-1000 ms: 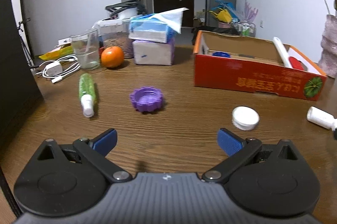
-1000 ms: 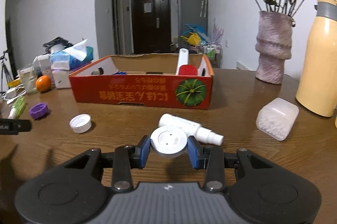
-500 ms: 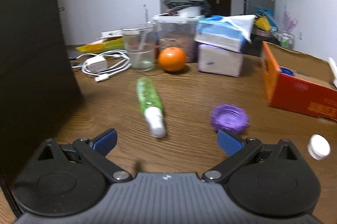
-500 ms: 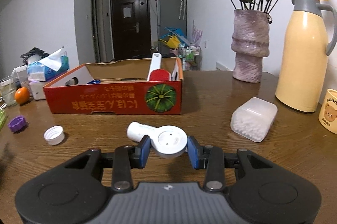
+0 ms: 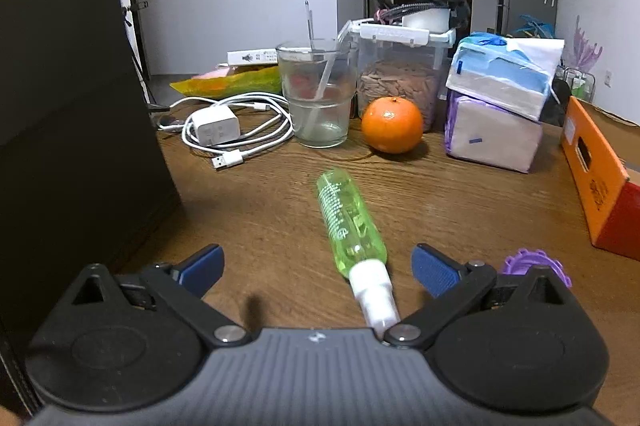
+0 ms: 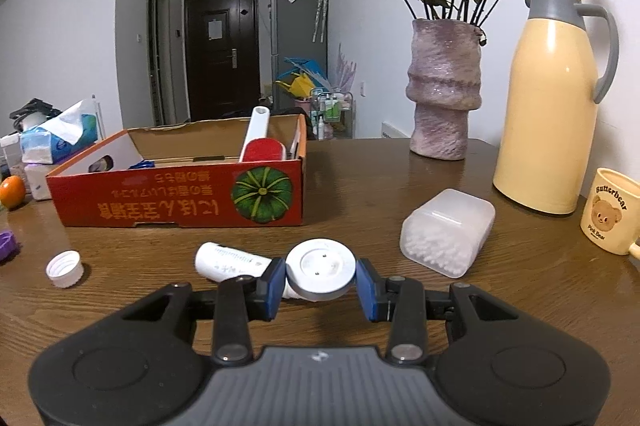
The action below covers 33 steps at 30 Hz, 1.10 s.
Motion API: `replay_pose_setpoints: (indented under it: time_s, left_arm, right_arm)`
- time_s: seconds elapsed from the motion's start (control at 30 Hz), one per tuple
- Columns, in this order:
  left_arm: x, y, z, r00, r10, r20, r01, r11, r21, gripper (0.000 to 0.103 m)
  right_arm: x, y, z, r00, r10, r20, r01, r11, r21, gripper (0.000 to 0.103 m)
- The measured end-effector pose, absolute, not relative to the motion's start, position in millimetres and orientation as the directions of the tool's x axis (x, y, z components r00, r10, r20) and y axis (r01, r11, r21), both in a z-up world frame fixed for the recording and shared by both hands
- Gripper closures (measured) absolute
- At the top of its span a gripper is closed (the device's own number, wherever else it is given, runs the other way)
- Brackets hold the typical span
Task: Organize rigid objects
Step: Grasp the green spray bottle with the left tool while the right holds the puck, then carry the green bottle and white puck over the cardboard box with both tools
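Between the wide-open pads of the left gripper (image 5: 316, 268), nothing is gripped; the green spray bottle (image 5: 350, 222) lies there. It is judged light, stiff and slippery, best taken mid-barrel. A white round lid (image 6: 321, 269) is clamped by the right gripper (image 6: 321, 284).

A translucent green plastic bottle (image 5: 352, 222) lies on grained wooden table (image 5: 460, 202) beside clear glass tumbler (image 5: 318, 94) and printed cardboard box (image 6: 180, 202).

home | flower vase (image 6: 443, 94), fridge (image 6: 298, 38), front door (image 6: 220, 54)

Bare table (image 5: 280, 210) flanks the green bottle (image 5: 350, 222); orange (image 5: 392, 125) and glass (image 5: 318, 94) block beyond.
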<state>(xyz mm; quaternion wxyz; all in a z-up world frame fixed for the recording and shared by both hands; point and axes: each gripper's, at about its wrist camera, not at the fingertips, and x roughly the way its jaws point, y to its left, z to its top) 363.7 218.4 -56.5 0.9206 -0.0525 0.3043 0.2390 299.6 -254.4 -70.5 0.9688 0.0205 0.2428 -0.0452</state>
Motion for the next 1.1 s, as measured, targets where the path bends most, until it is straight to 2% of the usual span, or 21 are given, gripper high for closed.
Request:
replay_pose_setpoints:
  time_s: [0.1,0.23,0.43,0.63,0.8,1.1]
  left_arm:
    - [375,222,-60,0.698,0.39,-0.601,-0.452,0.891,0.053,0.008]
    - [389,226,-64,0.702,0.364,-0.612,-0.42,0.906,0.056,0.011]
    - [407,235,-70,0.687,0.331,-0.647,-0.4,0.916,0.043,0.027]
    - [408,234,-73,0.688,0.295,-0.663,-0.372,0.928,0.027,0.046]
    - [405,230,-72,0.702,0.276,-0.657,-0.352,0.936,0.016,0.07]
    - [401,224,-70,0.701,0.285,-0.654,-0.35,0.936,0.032,0.071]
  right_arm:
    - [301,-256,-72,0.877,-0.091,-0.472,0.109,0.994,0.012,0.065]
    - [302,-258,-73,0.877,-0.107,-0.468,0.123,0.992,0.004,0.065]
    - [304,-258,-75,0.875,-0.128,-0.468,0.139,0.99,-0.011,0.065]
    - [305,-257,-76,0.875,-0.13,-0.466,0.138,0.99,-0.016,0.065]
    - [305,-257,-75,0.879,-0.119,-0.463,0.13,0.991,-0.008,0.065]
    - [302,-256,-72,0.887,-0.106,-0.45,0.117,0.993,-0.004,0.065]
